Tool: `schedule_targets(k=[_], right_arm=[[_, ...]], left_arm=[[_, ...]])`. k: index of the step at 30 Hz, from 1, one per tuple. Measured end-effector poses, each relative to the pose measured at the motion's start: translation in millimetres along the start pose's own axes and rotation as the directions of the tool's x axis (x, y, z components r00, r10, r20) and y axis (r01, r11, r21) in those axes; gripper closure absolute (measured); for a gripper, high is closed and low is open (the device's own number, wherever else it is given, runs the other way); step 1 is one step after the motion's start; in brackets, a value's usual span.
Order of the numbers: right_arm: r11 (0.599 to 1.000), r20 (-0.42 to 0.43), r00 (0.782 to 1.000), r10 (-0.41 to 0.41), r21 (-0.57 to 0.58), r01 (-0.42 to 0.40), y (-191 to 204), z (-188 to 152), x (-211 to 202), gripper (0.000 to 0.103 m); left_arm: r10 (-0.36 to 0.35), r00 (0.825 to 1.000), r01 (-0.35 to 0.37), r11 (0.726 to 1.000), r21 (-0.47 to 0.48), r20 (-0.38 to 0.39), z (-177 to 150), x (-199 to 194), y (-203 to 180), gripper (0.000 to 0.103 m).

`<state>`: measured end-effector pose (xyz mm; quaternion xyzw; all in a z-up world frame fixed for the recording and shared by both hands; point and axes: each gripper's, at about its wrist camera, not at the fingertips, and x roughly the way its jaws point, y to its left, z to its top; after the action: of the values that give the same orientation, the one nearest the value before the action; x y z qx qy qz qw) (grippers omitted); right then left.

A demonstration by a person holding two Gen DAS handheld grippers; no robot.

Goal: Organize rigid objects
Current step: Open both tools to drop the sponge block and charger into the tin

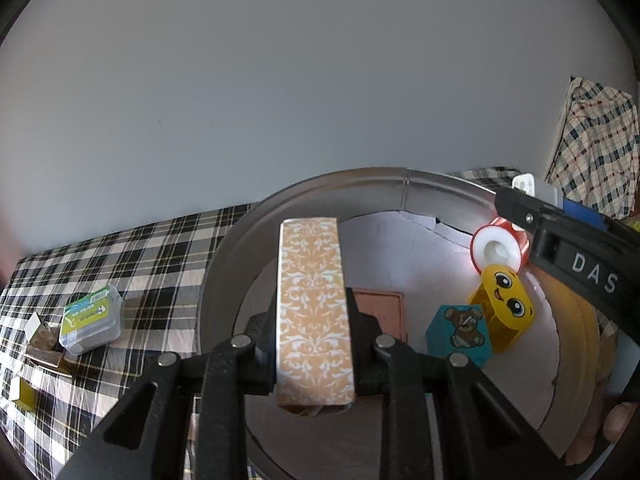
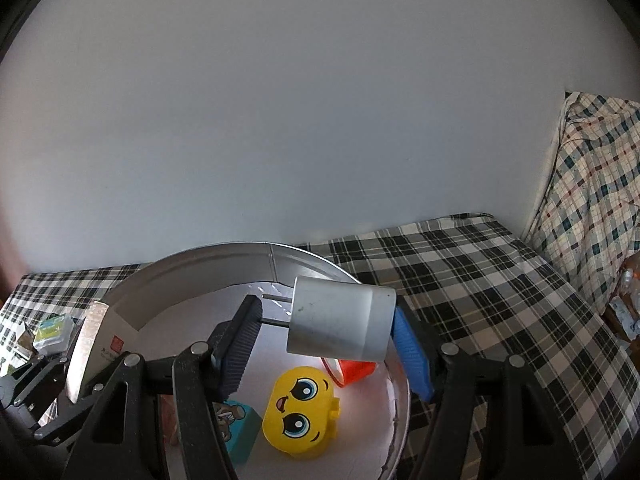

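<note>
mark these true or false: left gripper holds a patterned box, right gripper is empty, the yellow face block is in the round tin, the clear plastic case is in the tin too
1. The left gripper holds a tan patterned box. True.
2. The right gripper is empty. False: a white plug adapter, prongs showing, sits between its fingers.
3. The yellow face block lies in the round metal tin. True.
4. The clear plastic case lies in the tin. False: it rests outside, on the plaid cloth.
</note>
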<state>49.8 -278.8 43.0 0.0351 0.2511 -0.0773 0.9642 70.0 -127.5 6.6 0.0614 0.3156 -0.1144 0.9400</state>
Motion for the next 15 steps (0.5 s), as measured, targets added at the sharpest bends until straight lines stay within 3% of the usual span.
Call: schedule_targets(k=[6,7,8,9,11,12,15], right_arm=[[1.000,-0.007,1.000,0.004,-0.003,-0.004,2,0,1,0.036],[1.000,-0.008,1.000,0.009,-0.001,-0.009,1,0,1,0.036],[1.000,-0.008,1.000,0.015,0.000,-0.015,1,0,1,0.035],[1.000,-0.006,1.000,0.018,-0.001,-0.018,2,0,1,0.035],[1.000,0.003,1.000,0.026,-0.006,-0.026,2,0,-1,0.028],[1.000,0.015,0.999,0.029,-0.007,-0.029,3,0,-3,0.026],[0.999,0.079,0.996,0.043,0.016,-0.045,-1,2,-16,0.025]], left_arm=[[0.002,1.000,-0.002,1.000,0.006,-0.013,-1,2,-2,0.078],[-0.004,1.000,0.004,1.000,0.013,-0.014,-1,2,-4,0.070],[-0.009,1.000,0.009,1.000,0.020,-0.012,-1,2,-5,0.049],[-0.025,1.000,0.025,0.999,0.034,-0.008,-1,1,-8,0.041],[-0.024,1.000,0.023,0.996,0.082,0.012,-3,-5,-18,0.010],[-0.012,0.999,0.009,0.996,0.090,0.031,-4,-9,-20,0.002],[-0.019,0.997,0.012,0.996,0.087,0.075,-3,-20,-19,0.000]])
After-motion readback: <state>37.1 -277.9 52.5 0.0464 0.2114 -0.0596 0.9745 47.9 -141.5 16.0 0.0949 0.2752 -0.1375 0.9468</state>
